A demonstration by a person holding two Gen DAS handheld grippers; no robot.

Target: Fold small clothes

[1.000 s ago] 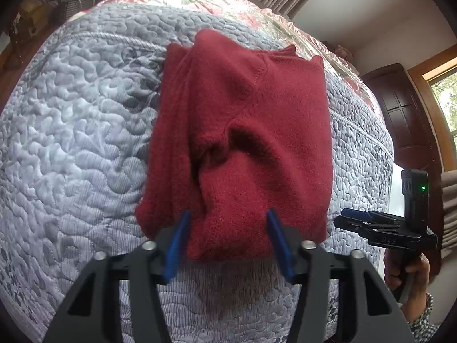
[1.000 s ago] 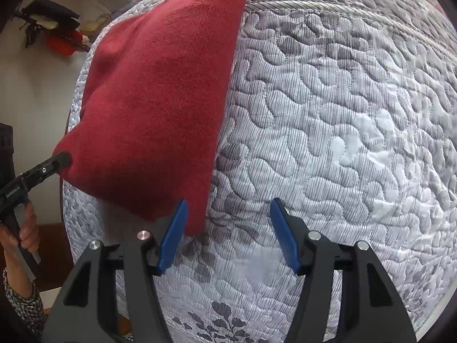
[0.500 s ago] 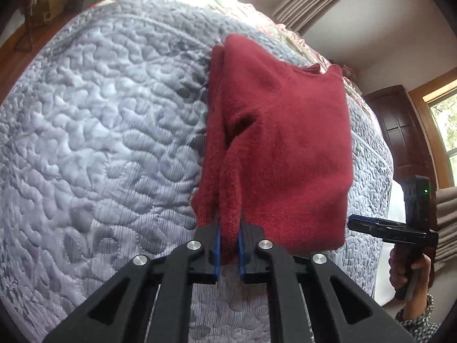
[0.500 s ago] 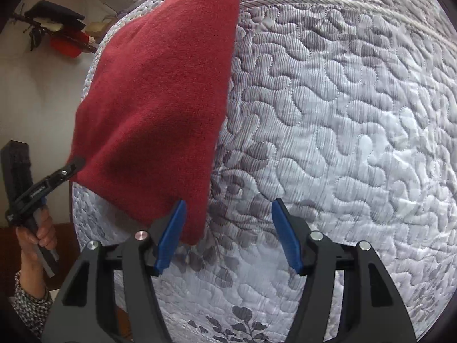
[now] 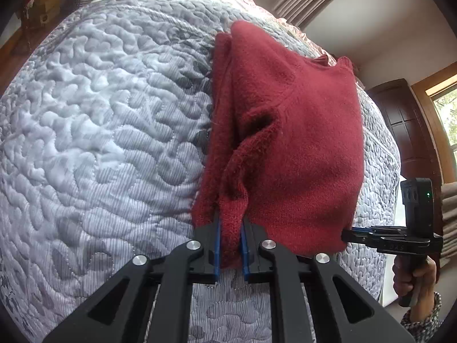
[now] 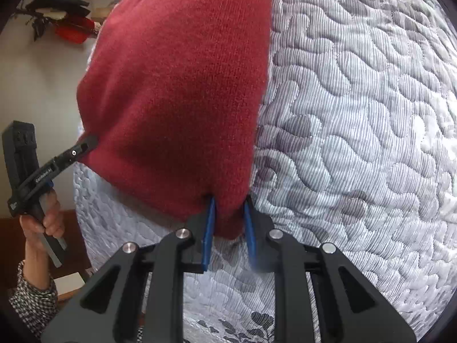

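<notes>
A dark red knitted sweater [image 5: 300, 148] lies partly folded on the grey quilted bedspread [image 5: 100, 131], collar at the far end. My left gripper [image 5: 230, 238] is shut on the near left corner of its hem, where a folded sleeve bunches up. In the right wrist view the same red sweater [image 6: 182, 91] fills the upper left, and my right gripper [image 6: 228, 223] is shut on its near right corner. Each gripper shows in the other's view: the right gripper [image 5: 347, 233] at the hem's right corner, the left gripper [image 6: 87, 143] at the far corner.
The quilted bedspread [image 6: 357, 143] spreads wide to the right of the sweater. A dark wooden door [image 5: 408, 131] and curtains [image 5: 302, 0] stand beyond the bed. A hand [image 5: 414, 274] in a checked sleeve holds the right gripper's handle. Red and black items [image 6: 71, 28] sit by the wall.
My left gripper closed on the hem's left corner half a second ago and still holds it. My right gripper, open before, has moved left and shut on the right corner.
</notes>
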